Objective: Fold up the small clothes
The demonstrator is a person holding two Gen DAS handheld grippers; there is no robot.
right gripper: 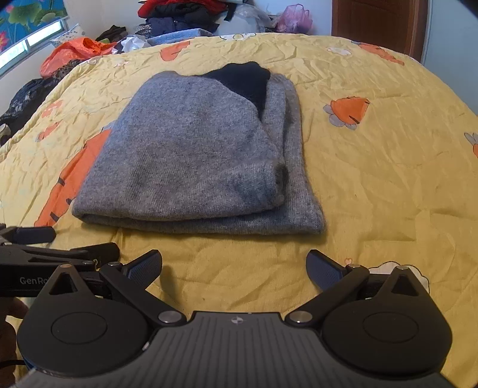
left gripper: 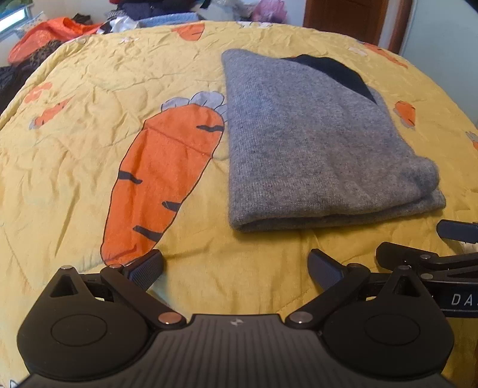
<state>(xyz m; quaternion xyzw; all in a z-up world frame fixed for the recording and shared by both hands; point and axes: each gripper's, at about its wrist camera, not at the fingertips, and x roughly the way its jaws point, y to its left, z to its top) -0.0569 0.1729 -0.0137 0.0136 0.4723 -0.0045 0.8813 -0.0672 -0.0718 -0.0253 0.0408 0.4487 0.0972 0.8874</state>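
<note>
A grey knitted garment [left gripper: 313, 143] lies folded in layers on the yellow carrot-print bedspread [left gripper: 89, 167], with a dark navy patch [left gripper: 337, 73] showing at its far end. In the right wrist view the same grey garment [right gripper: 194, 155] sits straight ahead, its dark patch [right gripper: 245, 80] at the back. My left gripper [left gripper: 236, 270] is open, hovering just short of the garment's near folded edge, nothing between its fingers. My right gripper [right gripper: 234, 270] is also open and empty, a little before the garment's near edge. Each gripper shows at the edge of the other's view.
A pile of assorted clothes [right gripper: 179, 15] and an orange bag [right gripper: 74, 50] lie beyond the bed's far left edge. A brown wooden door [right gripper: 376, 21] stands at the back right. Bare bedspread stretches right of the garment [right gripper: 388, 167].
</note>
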